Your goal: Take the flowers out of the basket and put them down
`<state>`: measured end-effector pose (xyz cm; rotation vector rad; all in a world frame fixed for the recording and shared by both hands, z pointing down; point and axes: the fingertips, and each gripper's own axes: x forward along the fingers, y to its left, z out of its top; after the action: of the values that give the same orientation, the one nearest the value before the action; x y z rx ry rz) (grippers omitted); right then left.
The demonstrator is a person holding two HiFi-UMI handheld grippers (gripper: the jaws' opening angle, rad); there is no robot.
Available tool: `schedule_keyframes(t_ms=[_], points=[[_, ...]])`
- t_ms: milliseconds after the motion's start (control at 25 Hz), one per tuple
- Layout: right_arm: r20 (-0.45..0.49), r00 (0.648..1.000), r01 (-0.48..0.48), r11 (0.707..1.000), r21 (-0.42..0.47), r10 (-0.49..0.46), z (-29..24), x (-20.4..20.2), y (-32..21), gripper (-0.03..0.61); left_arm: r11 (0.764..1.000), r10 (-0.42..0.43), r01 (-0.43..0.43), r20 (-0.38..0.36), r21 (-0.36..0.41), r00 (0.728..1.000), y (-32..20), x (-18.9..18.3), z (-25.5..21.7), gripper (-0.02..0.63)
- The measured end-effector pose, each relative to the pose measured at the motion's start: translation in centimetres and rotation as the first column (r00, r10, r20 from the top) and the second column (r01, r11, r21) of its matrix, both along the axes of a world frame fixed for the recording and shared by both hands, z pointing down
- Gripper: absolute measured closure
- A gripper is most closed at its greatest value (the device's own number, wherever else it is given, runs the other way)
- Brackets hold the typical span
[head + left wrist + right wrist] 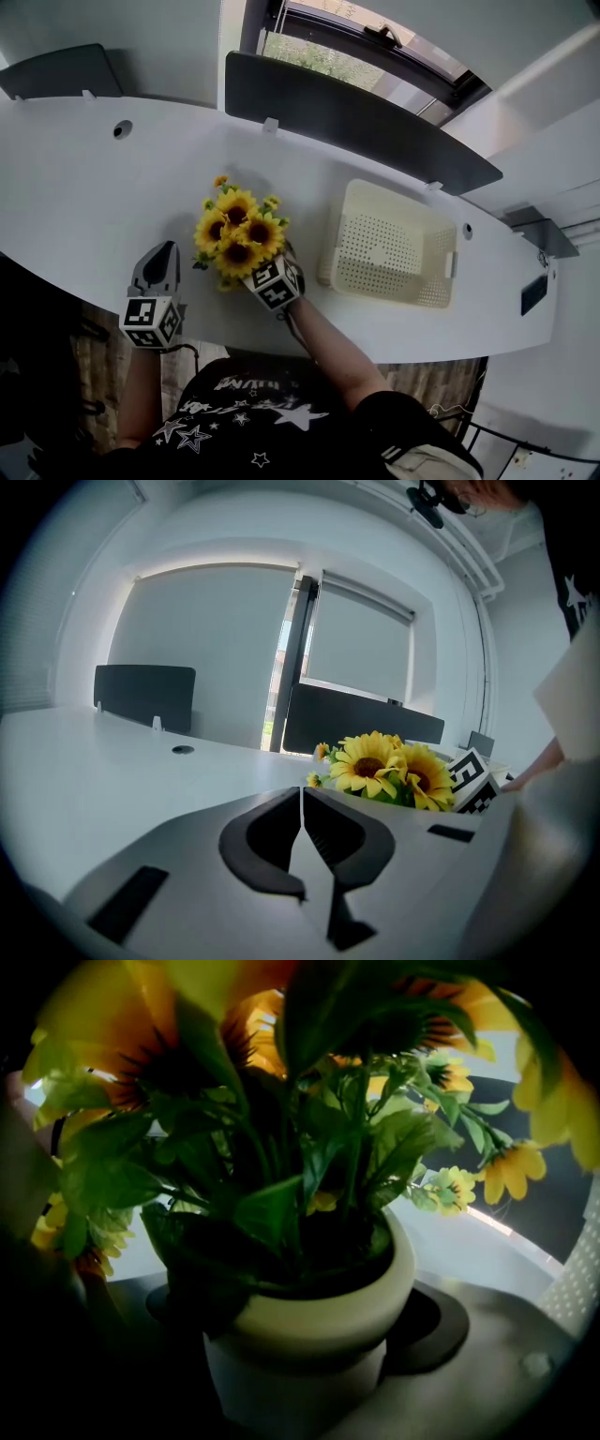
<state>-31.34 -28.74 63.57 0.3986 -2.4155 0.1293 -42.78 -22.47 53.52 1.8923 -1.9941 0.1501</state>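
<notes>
Gripping flower pot (309,1344) w/ R gripper (272,277) | L gripper (302,846) pinched closed, empty | basket (389,281) to its right, apart

In the right gripper view the picture's edge cuts the base off the pot (314,1335), the nearest blooms of the flowers (234,1147) are blurred, and dark leaves hide the left pad. In your head view the flowers cover the pot and the jaws of your right gripper (261,272).

basket (389,246): perforated cream plastic | pot (309,1335): smooth matt | desk (75,187): smooth white
</notes>
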Motion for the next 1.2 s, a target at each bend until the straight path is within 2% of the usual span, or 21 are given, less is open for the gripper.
schedule_keyframes(t_ms=[200, 600, 760, 920, 1200], points=[[0.001, 1.000, -0.007, 1.000, 0.013, 0.007, 0.2, 0.0, 0.0, 0.060, 1.000, 0.000, 0.000, 0.006, 0.010, 1.000, 0.3, 0.3, -0.4, 0.595], [-0.024, 0.999, -0.044, 0.999, -0.025, 0.044, 0.4, 2.0, 1.5, 0.058, 0.999, -0.016, 0.016, 0.018, 0.034, 1.000, 1.9, 1.1, -1.7, 0.595], [0.005, 0.997, -0.075, 0.997, -0.034, 0.075, -0.1, 2.9, 2.3, 0.059, 0.999, -0.017, 0.016, 0.029, 0.039, 0.999, 3.0, 1.7, -2.3, 0.595], [0.050, 0.989, -0.136, 0.987, -0.082, 0.141, -1.4, 4.9, 3.2, 0.060, 0.998, -0.009, 0.007, 0.043, 0.058, 0.999, 4.4, 3.3, -3.2, 0.595], [0.126, 0.986, -0.104, 0.993, -0.059, 0.110, -4.8, 7.5, 6.9, 0.061, 0.995, 0.018, -0.022, 0.045, 0.092, 0.999, 7.1, 6.5, -4.3, 0.595]])
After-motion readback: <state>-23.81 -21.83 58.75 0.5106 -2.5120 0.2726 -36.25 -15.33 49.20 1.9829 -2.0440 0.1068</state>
